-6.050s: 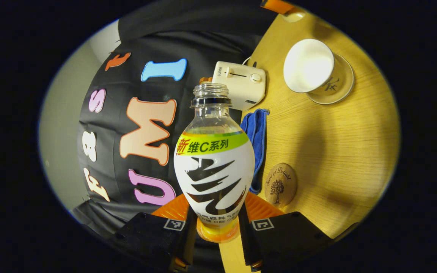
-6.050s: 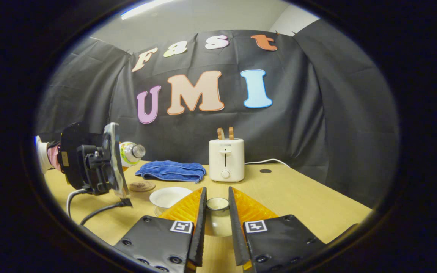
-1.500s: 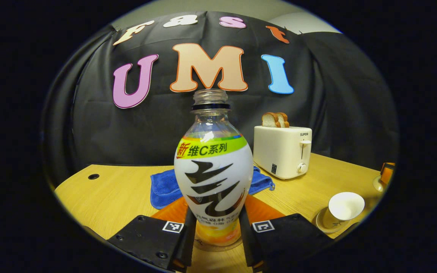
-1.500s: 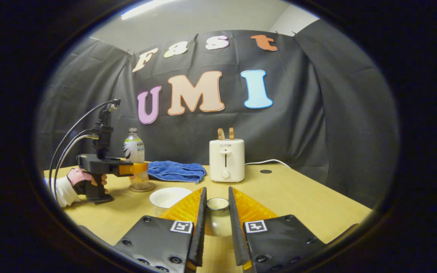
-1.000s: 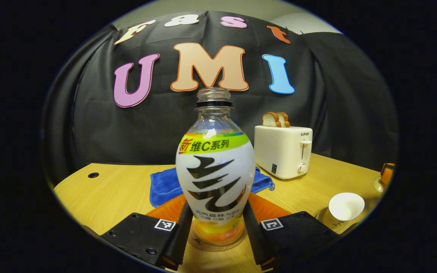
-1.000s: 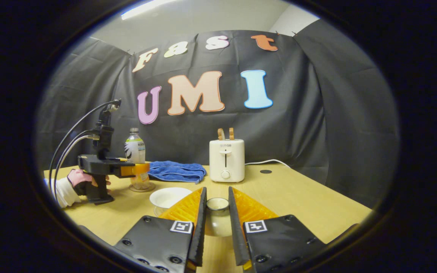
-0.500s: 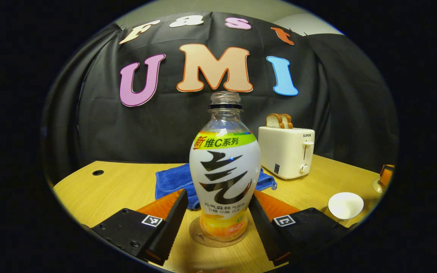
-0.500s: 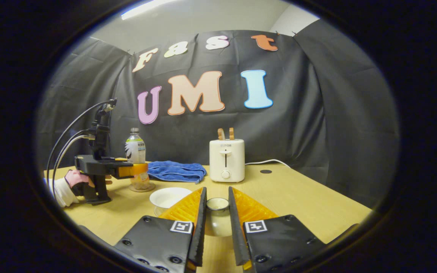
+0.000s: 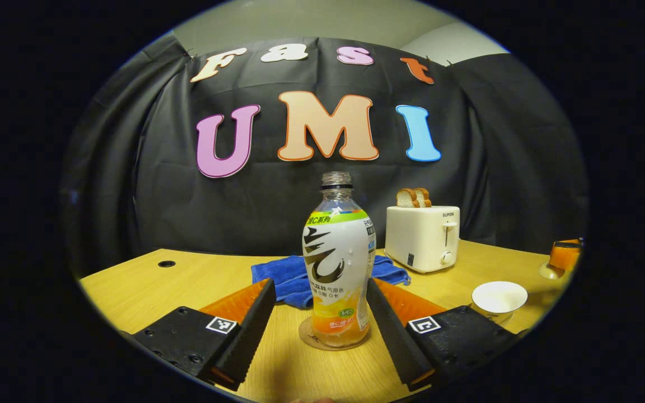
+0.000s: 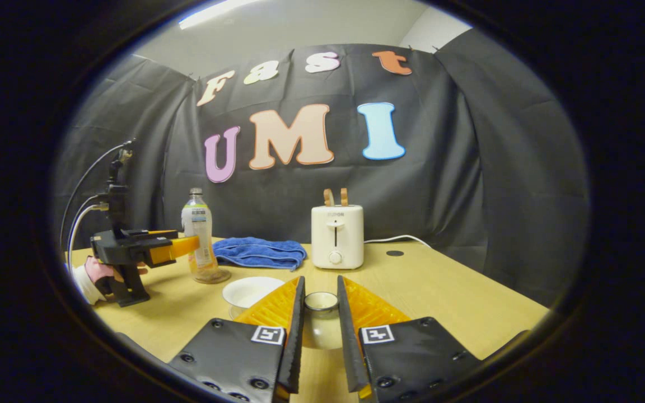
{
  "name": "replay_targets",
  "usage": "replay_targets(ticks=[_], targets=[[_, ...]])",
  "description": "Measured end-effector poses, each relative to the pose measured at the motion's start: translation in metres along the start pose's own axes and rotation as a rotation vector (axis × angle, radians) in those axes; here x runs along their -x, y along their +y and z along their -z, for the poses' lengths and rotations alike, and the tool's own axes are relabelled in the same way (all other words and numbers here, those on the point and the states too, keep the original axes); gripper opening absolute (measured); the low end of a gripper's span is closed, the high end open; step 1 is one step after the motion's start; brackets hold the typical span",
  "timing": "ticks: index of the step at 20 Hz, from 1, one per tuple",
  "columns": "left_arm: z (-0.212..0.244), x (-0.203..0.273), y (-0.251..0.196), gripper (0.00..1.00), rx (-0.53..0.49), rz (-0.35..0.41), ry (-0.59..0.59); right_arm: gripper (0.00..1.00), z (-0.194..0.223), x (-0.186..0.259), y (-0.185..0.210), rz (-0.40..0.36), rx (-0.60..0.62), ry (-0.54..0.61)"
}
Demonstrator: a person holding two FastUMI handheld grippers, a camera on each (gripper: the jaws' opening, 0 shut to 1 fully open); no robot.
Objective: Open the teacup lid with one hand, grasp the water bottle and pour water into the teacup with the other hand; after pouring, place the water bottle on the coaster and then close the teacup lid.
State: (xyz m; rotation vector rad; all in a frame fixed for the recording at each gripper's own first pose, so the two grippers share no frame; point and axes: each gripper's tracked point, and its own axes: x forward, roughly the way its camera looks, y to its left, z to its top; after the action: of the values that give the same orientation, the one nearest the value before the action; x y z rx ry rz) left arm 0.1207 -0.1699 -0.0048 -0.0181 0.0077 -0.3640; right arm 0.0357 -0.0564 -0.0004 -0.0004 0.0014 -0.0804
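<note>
Left gripper (image 9: 321, 313) spread, water bottle (image 9: 337, 263) ahead, freed on coaster (image 9: 307, 339); right gripper (image 10: 320, 324) pinches lid (image 10: 321, 302), ready for capping.

Both views are evenly lit from overhead — in the right gripper view a ceiling light strip (image 10: 213, 11) glows pale at the top edge. The table (image 9: 188, 280) reads warm and bright, while the booth's black wall soaks up light and stays dim. The water bottle (image 9: 337, 263) carries small glints and is sharp. Shadows on the table are soft and short. Fisheye bending curves the table's edges — detail softens and darkens toward the rim.
</note>
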Motion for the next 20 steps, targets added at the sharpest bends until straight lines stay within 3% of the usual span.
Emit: replay_targets(ticks=[7, 13, 17, 20], targets=[[-0.001, 0.04, 0.007, 0.95, 0.001, 0.009, -0.003, 0.35, 0.004, -0.03, 0.04, -0.065, 0.0, 0.014], [0.0, 0.071, 0.024, 0.94, -0.002, -0.033, -0.005, 0.35, 0.004, -0.049, 0.072, -0.13, -0.001, 0.011], [-0.001, 0.084, 0.027, 0.94, -0.001, -0.037, -0.008, 0.35, 0.008, -0.061, 0.093, -0.205, 0.0, 0.029], [-0.001, 0.086, 0.03, 0.94, -0.002, -0.047, -0.005, 0.35, 0.018, -0.069, 0.094, -0.192, 0.014, 0.093]])
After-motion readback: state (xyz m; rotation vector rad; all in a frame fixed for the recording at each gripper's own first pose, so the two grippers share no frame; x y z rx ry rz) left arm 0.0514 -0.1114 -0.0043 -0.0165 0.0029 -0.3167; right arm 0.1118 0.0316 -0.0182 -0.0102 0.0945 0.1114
